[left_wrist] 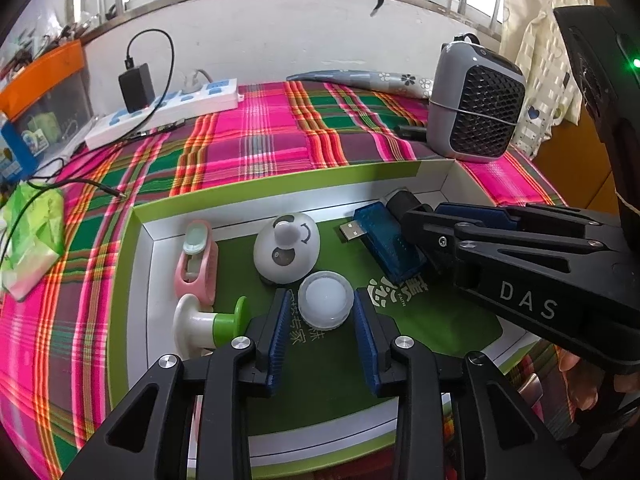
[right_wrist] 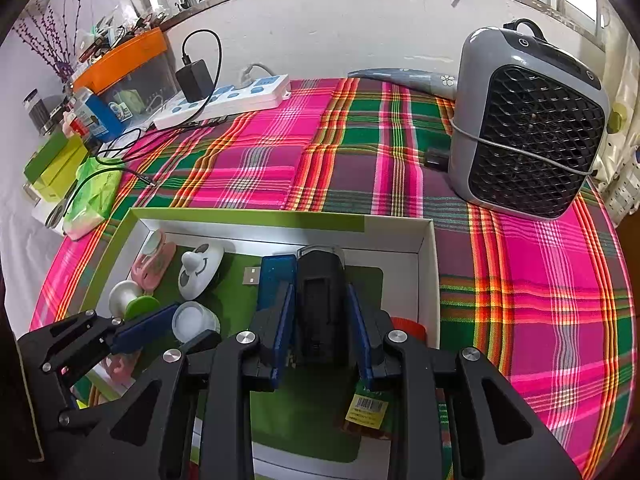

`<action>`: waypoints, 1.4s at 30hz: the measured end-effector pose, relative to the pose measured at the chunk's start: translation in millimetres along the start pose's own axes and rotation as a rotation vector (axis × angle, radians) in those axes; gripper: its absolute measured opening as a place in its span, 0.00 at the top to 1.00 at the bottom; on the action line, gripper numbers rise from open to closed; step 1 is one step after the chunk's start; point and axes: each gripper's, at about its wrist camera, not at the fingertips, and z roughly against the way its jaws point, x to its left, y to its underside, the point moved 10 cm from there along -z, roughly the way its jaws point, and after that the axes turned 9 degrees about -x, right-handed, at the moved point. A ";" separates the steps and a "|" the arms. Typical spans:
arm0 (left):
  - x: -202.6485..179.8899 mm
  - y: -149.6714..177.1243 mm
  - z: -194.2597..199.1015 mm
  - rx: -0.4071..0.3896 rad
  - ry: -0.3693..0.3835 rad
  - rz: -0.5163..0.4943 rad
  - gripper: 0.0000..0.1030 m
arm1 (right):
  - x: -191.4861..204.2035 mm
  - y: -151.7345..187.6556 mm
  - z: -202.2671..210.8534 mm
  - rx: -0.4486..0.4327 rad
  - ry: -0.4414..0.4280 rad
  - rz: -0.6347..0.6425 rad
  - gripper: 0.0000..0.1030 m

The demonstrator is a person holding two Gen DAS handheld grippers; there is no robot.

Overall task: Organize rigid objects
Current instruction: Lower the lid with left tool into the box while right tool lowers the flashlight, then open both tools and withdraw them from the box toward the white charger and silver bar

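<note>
A shallow green-rimmed box (left_wrist: 280, 184) (right_wrist: 248, 216) lies on the plaid cloth. Inside it are a pink clip-like item (left_wrist: 196, 264), a white panda-faced dome (left_wrist: 286, 248) (right_wrist: 200, 266), a white-and-green knob (left_wrist: 212, 326), a blue USB stick (left_wrist: 384, 236) (right_wrist: 276, 276) and a small round translucent jar (left_wrist: 326, 304) (right_wrist: 196, 320). My left gripper (left_wrist: 322, 320) is open with its blue pads on either side of the jar, apart from it. My right gripper (right_wrist: 320, 320) is shut on a black rectangular device (right_wrist: 320, 304) (left_wrist: 404, 200), held inside the box next to the USB stick.
A grey fan heater (right_wrist: 528, 136) stands at the back right of the cloth. A white power strip (right_wrist: 228, 100) with a black charger lies at the back left. A green tissue pack (right_wrist: 92, 196) and a loose cable lie left of the box.
</note>
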 end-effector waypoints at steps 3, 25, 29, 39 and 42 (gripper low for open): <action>-0.4 -1.5 4.1 -0.008 0.006 0.006 0.70 | -0.1 0.7 1.0 0.000 0.003 -0.001 0.72; 4.2 1.8 59.3 -0.098 -0.058 -0.004 0.69 | 10.4 10.0 47.0 -0.079 0.004 -0.022 0.68; 5.4 5.4 74.0 -0.116 -0.056 0.011 0.69 | 11.8 15.9 57.3 -0.093 0.010 -0.022 0.68; 13.8 14.5 98.0 -0.143 -0.067 0.031 0.69 | 18.7 30.1 88.0 -0.137 0.008 -0.021 0.66; 17.5 20.0 104.7 -0.147 -0.061 0.044 0.69 | 17.4 36.3 96.1 -0.146 0.008 -0.024 0.62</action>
